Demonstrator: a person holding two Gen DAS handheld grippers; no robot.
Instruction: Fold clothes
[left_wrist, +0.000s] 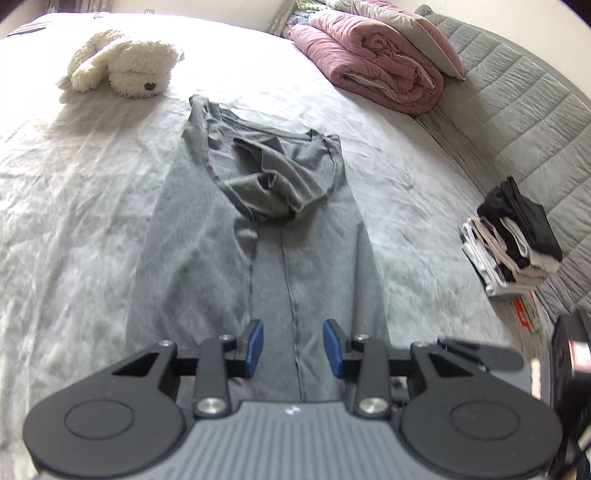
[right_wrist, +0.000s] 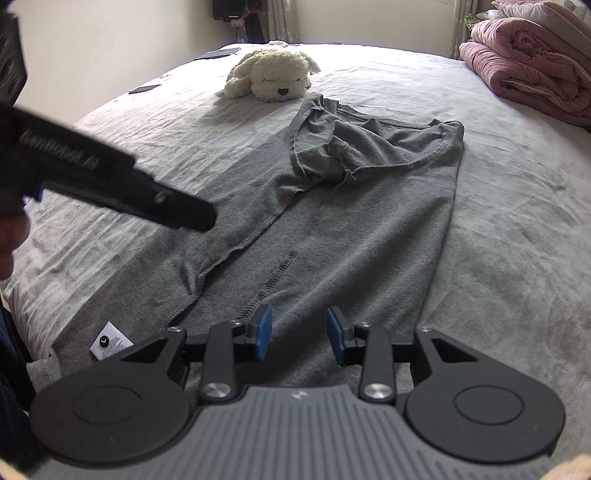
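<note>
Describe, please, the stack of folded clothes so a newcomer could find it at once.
Start at the bed and go to its quilted grey edge, down from the rolled pink duvet. There sits the stack of folded clothes: black and white pieces, neatly piled, unlike the grey shirt lying spread out mid-bed.

The left gripper (left_wrist: 293, 347) is held level and low, its blue-padded fingers (left_wrist: 255, 343) spread apart with nothing between them. The right gripper (right_wrist: 299, 334) sits just beside it, fingers likewise parted and empty.
</note>
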